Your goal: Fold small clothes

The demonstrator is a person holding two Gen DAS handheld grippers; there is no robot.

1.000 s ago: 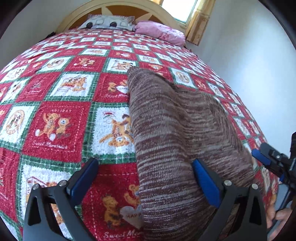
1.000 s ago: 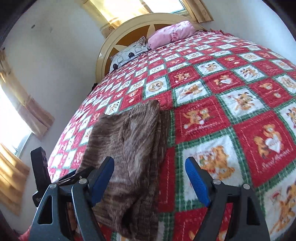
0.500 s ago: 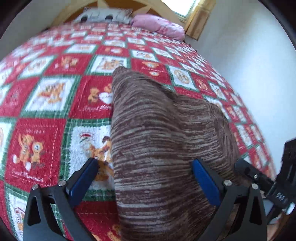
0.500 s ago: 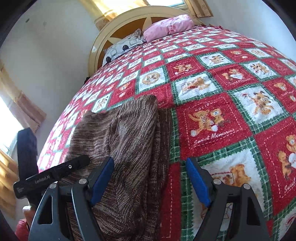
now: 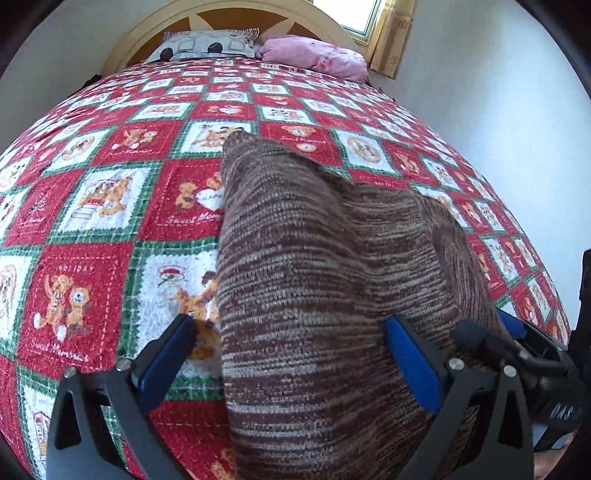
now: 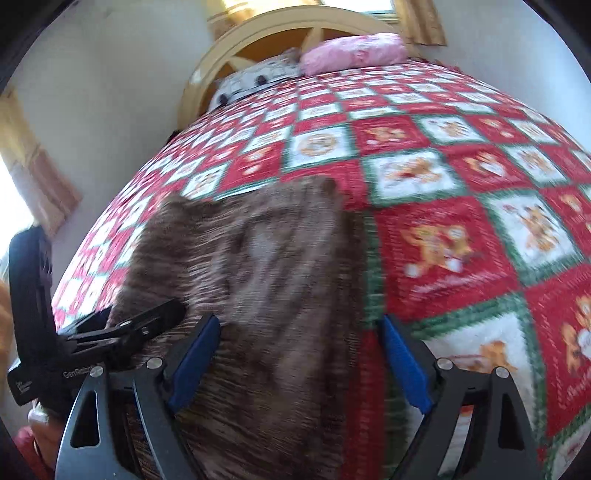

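A brown and white striped knit garment lies flat on the quilted bed, one narrow end pointing toward the headboard. It also shows in the right wrist view, blurred. My left gripper is open, its fingers straddling the garment's near left edge, close above it. My right gripper is open over the garment's near right edge. Each gripper shows in the other's view: the right one at the left view's right edge, the left one at the right view's left edge. Neither holds anything.
The red, green and white Christmas quilt covers the whole bed. A patterned pillow and a pink pillow lie against the cream headboard. White walls stand close on both sides.
Both grippers have moved in over the garment's near end and drawn closer together. The right wrist view is now blurred by motion. Jaws stay open.
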